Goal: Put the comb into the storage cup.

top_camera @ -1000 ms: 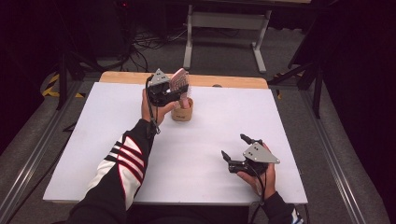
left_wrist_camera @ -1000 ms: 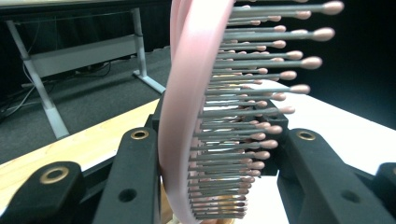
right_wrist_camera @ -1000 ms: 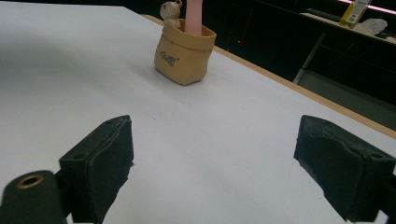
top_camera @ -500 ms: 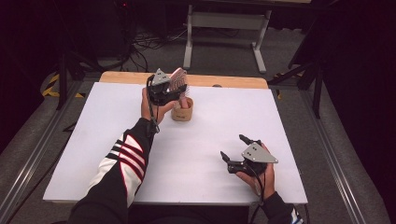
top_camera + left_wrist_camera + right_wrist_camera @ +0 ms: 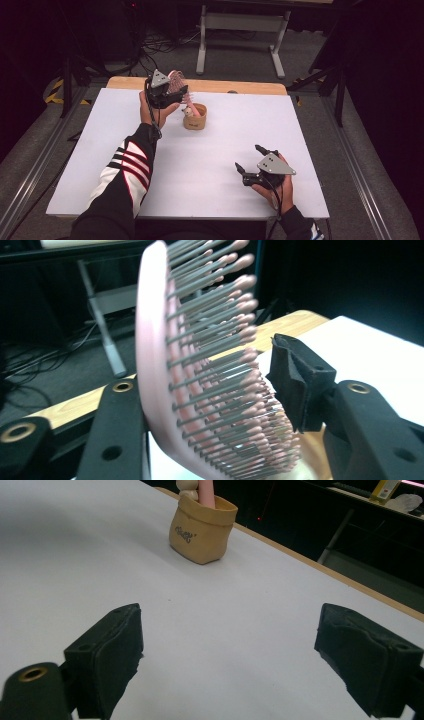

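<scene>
A pink hairbrush [image 5: 177,81] stands tilted with its handle down in a small tan pouch [image 5: 195,121] at the back middle of the white table [image 5: 210,175]. My left gripper [image 5: 172,94] is around the brush head [image 5: 200,365]. Its jaws have just been opening, and the bristle tips sit just off the right pad [image 5: 300,380] while the pink back lies by the left jaw. My right gripper [image 5: 249,157] rests open near the front right, with nothing between its pads [image 5: 110,650]. It looks toward the pouch [image 5: 202,530].
A small cream object [image 5: 187,486] sits in the pouch beside the brush handle. A wooden strip [image 5: 240,86] runs along the table's far edge. Beyond it are a metal stand [image 5: 240,30] and cables on the floor.
The left gripper's jaws have spread apart around the brush head and the hand has shifted slightly left. The brush stays leaning in the pouch. The right gripper has not moved.
</scene>
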